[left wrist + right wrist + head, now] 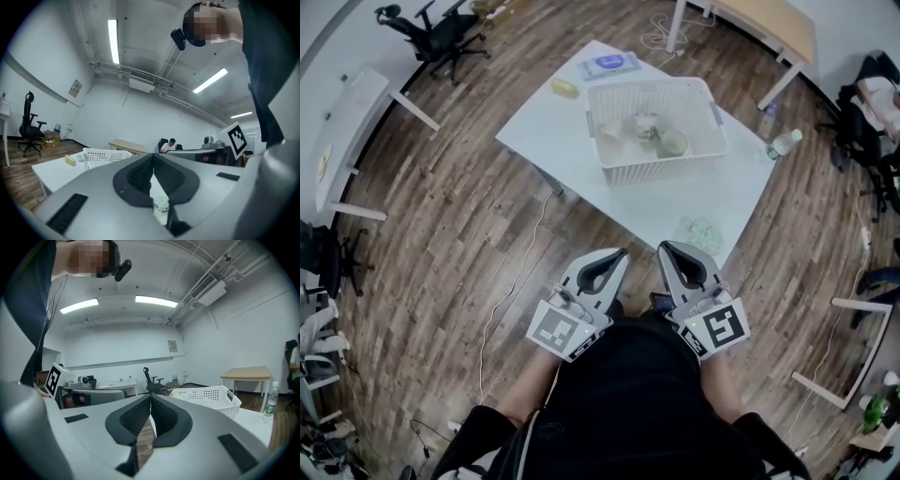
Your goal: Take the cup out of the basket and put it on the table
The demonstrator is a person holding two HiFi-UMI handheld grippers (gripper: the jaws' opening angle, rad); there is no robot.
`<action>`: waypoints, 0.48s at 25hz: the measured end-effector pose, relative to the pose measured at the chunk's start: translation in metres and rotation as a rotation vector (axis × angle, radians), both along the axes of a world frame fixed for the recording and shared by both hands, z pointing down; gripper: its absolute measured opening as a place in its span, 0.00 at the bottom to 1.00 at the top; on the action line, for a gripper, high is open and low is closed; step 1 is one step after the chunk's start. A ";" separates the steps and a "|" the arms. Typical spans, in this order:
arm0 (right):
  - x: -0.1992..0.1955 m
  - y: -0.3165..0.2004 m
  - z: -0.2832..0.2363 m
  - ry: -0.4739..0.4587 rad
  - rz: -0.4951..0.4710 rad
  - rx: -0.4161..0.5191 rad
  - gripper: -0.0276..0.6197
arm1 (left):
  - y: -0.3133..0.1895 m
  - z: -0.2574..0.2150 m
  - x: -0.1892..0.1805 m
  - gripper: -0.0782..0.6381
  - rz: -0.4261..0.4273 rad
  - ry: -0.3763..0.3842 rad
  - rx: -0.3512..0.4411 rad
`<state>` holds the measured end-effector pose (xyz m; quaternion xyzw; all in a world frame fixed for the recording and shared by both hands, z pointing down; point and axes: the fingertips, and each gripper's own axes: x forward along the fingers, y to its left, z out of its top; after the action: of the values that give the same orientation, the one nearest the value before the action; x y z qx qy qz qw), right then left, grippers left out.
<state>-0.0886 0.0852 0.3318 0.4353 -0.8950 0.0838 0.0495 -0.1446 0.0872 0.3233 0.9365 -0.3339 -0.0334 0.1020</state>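
Before table (661,214) edge (open floor (459,253))

I see a black chair (441,37) far off, a tan desk (769,23), and a bottle (785,142) standing on the wood floor (422,234). A thin white cord (502,300) runs across that floor.

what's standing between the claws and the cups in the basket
Nothing on the floor between: the left claw and right claw, both shut, hang short of the table. The basket's near wall screens the cups, so probably reach in from above. Some crumpled plastic lies just right of the path.
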 end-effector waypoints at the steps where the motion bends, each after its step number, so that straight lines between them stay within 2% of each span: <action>1: -0.004 -0.002 0.000 -0.001 0.004 -0.001 0.08 | -0.004 0.002 -0.006 0.12 0.002 -0.005 -0.002; 6: -0.009 -0.008 0.005 -0.006 0.027 -0.028 0.08 | -0.021 0.011 -0.019 0.12 0.018 -0.031 -0.018; 12: 0.000 -0.020 0.013 -0.020 0.023 -0.056 0.08 | -0.034 0.012 -0.012 0.12 -0.013 0.010 -0.062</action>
<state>-0.0885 0.0652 0.3451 0.4431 -0.8877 0.1137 0.0520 -0.1566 0.0534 0.3357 0.9305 -0.3403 -0.0285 0.1323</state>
